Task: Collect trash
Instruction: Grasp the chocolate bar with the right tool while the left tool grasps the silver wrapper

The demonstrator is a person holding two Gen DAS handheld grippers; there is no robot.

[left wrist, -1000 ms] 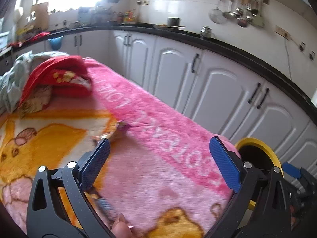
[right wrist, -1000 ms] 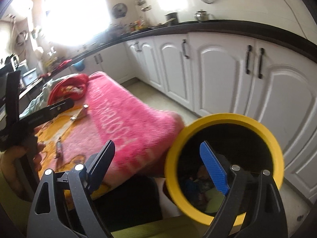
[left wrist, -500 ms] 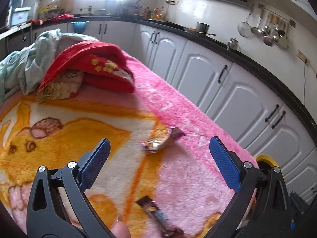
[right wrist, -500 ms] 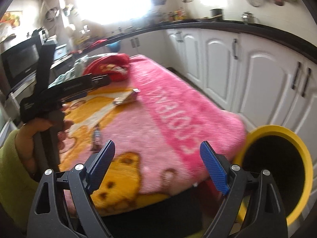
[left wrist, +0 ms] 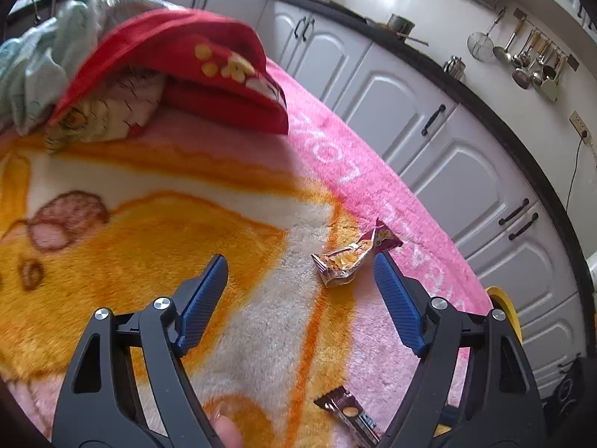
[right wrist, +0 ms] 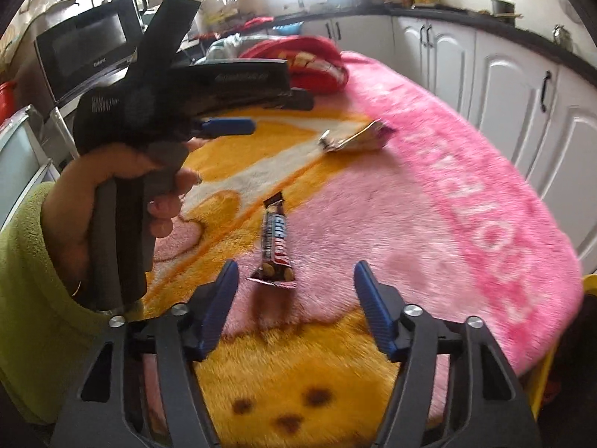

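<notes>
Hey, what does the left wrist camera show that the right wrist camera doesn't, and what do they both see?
Only the left wrist view shows the utensils hanging on the wall and the wall socket. Only the right wrist view shows the microwave, the left hand holding the left gripper, and the brown candy bar wrapper's full length. Both show the blanket, the crumpled gold wrapper, the red cloth, the yellow bin rim and white cabinets. Both grippers' jaws stand open and empty, including the right gripper.

The right hand-held gripper (right wrist: 293, 300) hovers with jaws spread, empty, over a pink and orange blanket (right wrist: 429, 216). A chocolate bar wrapper (right wrist: 275, 240) lies just at 12 o'clock; a crumpled wrapper (right wrist: 354, 137) lies farther, at 1 o'clock. The left hand-held gripper (right wrist: 238, 112) is at 10 o'clock.
</notes>
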